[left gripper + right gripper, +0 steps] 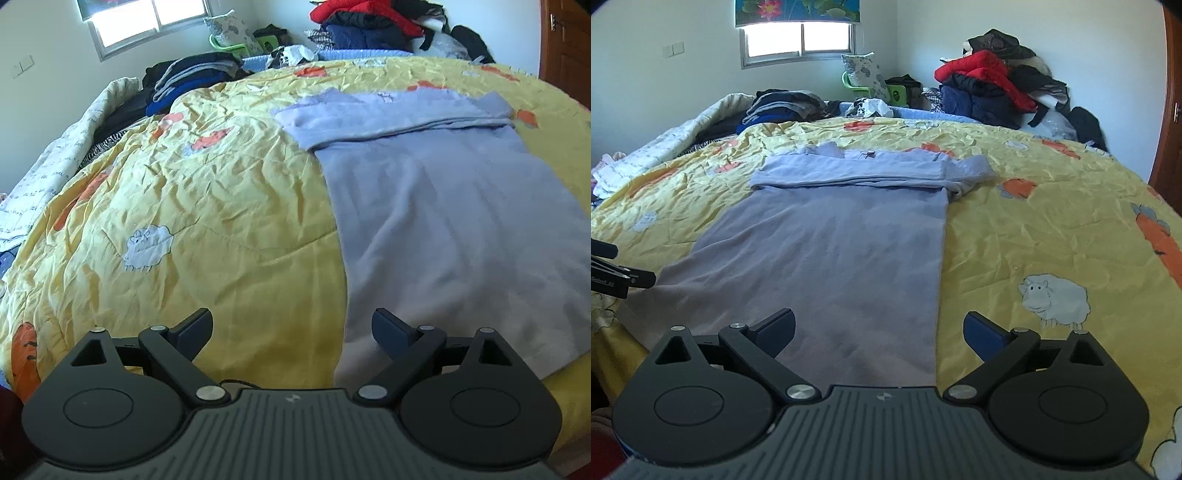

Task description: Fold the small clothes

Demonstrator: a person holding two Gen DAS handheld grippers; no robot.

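A pale blue-grey long garment [842, 240] lies flat on the yellow quilt [1034, 229], its sleeves folded across the top into a band [871, 171]. In the left wrist view the same garment [443, 221] fills the right half. My left gripper [291, 332] is open above the garment's near left edge, nothing between its fingers. My right gripper [879, 332] is open wide over the garment's near right edge, with nothing gripped. Part of the left gripper [613, 277] shows at the left edge of the right wrist view.
A stack of dark folded clothes [783, 105] sits at the far left of the bed. A heap of red, navy and black coats [993, 88] is piled at the far right. A patterned pillow [864, 74] leans under the window. A wooden door [565, 44] stands at the right.
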